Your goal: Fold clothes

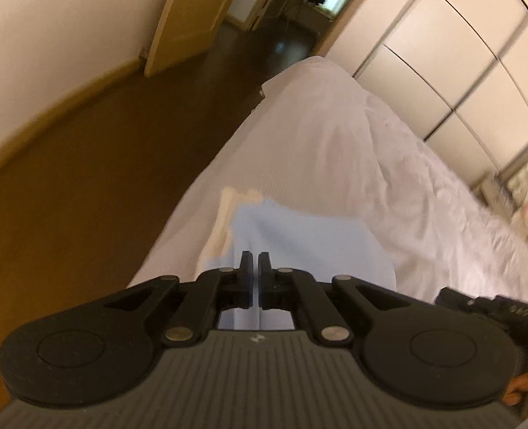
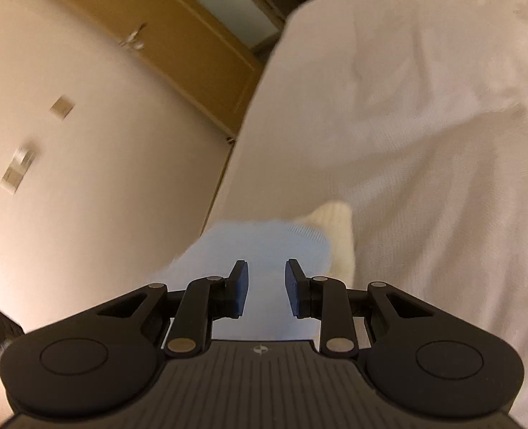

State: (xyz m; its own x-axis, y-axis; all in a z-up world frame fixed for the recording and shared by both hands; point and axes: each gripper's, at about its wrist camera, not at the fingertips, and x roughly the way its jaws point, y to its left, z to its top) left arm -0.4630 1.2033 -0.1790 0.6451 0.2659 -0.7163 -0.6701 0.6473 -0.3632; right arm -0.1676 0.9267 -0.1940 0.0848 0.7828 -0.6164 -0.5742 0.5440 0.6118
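Right gripper (image 2: 265, 287), jaws apart, above a light blue garment (image 2: 264, 243) with a cream cuff (image 2: 339, 236), lying on a white bedsheet (image 2: 407, 125); wooden door (image 2: 178, 46) behind.

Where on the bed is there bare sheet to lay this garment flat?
Free: the broad white bed sheet beyond the light blue garment, running toward the wardrobe doors. The sheet is rumpled there. Tight: the strip between the garment and the bed's floor-side edge, and the far corner by the cluttered nightstand.

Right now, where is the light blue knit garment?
The light blue knit garment lies on the white bed sheet near the bed's floor-side edge, directly ahead of both grippers, with a cream knit piece touching it.
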